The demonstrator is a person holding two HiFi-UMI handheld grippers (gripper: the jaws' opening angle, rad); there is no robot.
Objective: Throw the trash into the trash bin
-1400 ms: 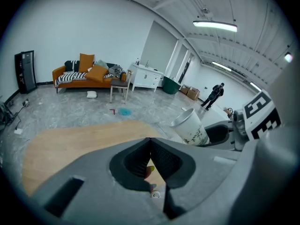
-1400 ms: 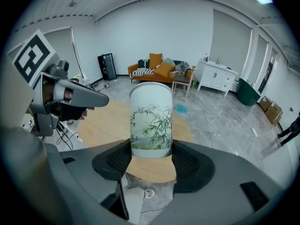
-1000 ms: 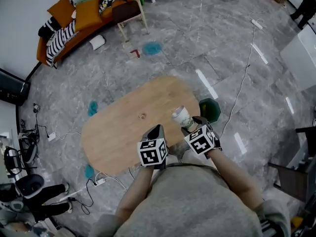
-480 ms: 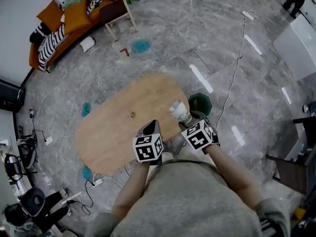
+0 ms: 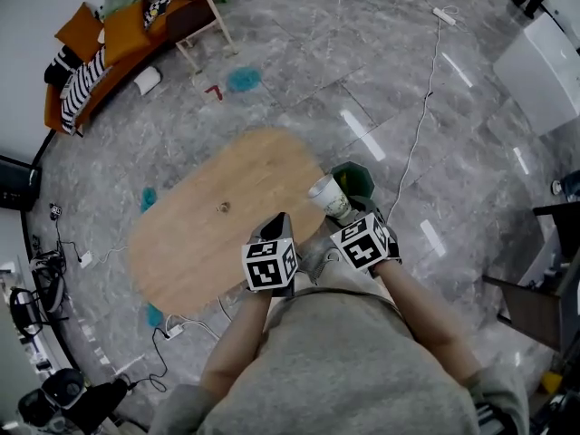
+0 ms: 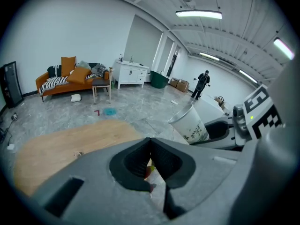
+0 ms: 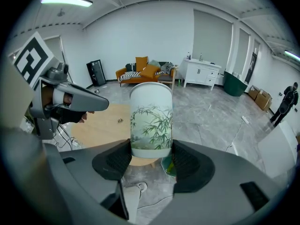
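Now the paper cup [image 7: 151, 121] is held up in the air, standing straight with its open end on top. The right gripper [image 7: 151, 154] squeezes it near the bottom, one jaw on each side. The green trash bin [image 5: 359, 176] sits on the floor just past the cup and lower down, right beside the edge of the wooden table [image 5: 199, 252]. So the cup needs to go a little forward and down, and I think it must tip over or be let go above the opening. The right gripper is the one closer to the bin. The left gripper [image 6: 150, 146] is near it, more over the table, with its jaws pinched shut on a small scrap [image 6: 151, 170]. The scrap looks white with red and yellow bits (I can't tell what it really is). One tiny crumb [image 5: 224, 207] lies on the table, well away from both grippers. The cup has green bamboo leaves drawn on it, but I see no words. The cubes on the grippers show only black and white squares.
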